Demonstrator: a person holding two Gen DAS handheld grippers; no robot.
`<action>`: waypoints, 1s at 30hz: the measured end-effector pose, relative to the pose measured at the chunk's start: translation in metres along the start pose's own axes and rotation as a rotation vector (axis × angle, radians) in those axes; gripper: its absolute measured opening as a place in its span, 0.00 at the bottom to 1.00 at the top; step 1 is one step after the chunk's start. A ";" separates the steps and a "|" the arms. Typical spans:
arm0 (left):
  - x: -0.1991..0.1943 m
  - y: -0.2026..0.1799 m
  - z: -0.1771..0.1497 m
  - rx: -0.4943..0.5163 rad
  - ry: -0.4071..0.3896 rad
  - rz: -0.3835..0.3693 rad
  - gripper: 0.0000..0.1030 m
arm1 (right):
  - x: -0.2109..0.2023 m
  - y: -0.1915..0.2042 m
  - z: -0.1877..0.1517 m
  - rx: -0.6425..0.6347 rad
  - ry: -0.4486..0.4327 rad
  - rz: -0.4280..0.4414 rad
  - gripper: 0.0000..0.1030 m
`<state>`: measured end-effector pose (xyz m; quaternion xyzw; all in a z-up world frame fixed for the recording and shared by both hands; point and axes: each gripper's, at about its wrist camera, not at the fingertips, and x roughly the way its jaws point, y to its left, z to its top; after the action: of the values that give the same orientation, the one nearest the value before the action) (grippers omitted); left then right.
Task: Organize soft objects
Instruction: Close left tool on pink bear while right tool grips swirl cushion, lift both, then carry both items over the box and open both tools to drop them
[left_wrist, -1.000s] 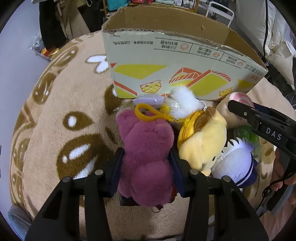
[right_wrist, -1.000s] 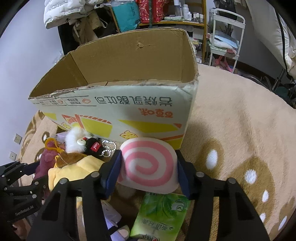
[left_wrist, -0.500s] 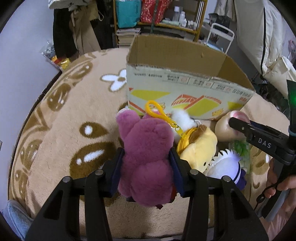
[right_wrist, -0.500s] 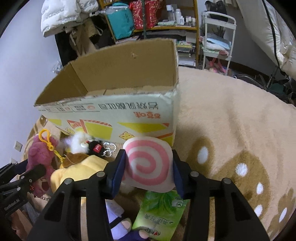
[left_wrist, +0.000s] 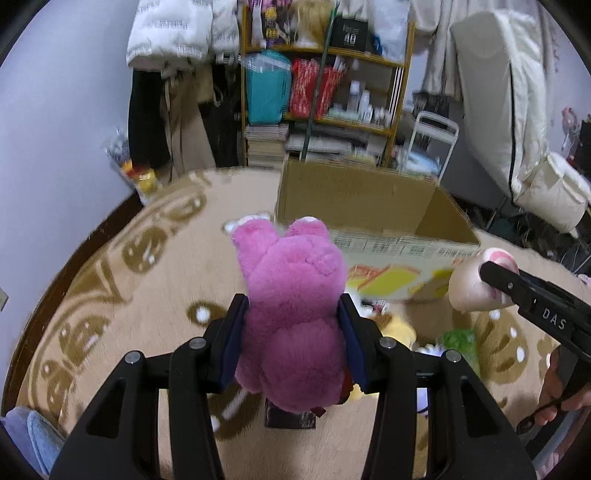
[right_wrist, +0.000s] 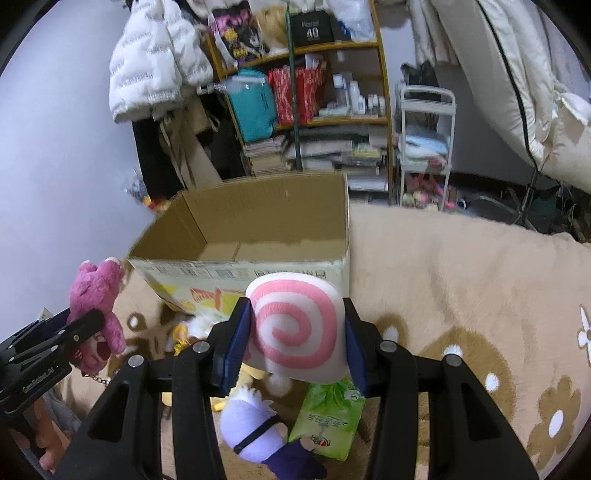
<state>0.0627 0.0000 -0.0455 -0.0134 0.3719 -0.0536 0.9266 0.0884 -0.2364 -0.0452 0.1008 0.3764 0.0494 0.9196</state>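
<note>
My left gripper (left_wrist: 291, 325) is shut on a pink plush bear (left_wrist: 295, 314) and holds it in the air in front of the open cardboard box (left_wrist: 373, 206). The bear also shows in the right wrist view (right_wrist: 98, 306). My right gripper (right_wrist: 295, 339) is shut on a white plush with a pink spiral (right_wrist: 295, 332), raised near the front wall of the box (right_wrist: 258, 221). This plush also shows at the right in the left wrist view (left_wrist: 476, 284). The box looks empty inside.
On the tan patterned blanket (right_wrist: 461, 295) below lie a yellow plush (left_wrist: 399, 328), a white and purple plush (right_wrist: 255, 432) and a green tissue pack (right_wrist: 328, 417). A cluttered shelf (right_wrist: 306, 99) and a white cart (right_wrist: 424, 147) stand behind the box.
Both grippers have lifted their plush toys up off the pile and now hold them at about the height of the box rim.
</note>
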 end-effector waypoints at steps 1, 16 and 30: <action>-0.004 0.000 0.003 0.001 -0.021 -0.007 0.45 | -0.006 0.001 0.002 0.000 -0.023 0.005 0.48; -0.029 -0.018 0.046 0.065 -0.189 -0.019 0.46 | -0.039 0.009 0.039 0.011 -0.241 0.052 0.48; 0.001 -0.030 0.092 0.104 -0.216 -0.034 0.46 | -0.007 0.006 0.064 -0.014 -0.290 0.082 0.49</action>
<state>0.1248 -0.0315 0.0223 0.0226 0.2665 -0.0867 0.9597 0.1280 -0.2412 0.0053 0.1158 0.2351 0.0743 0.9622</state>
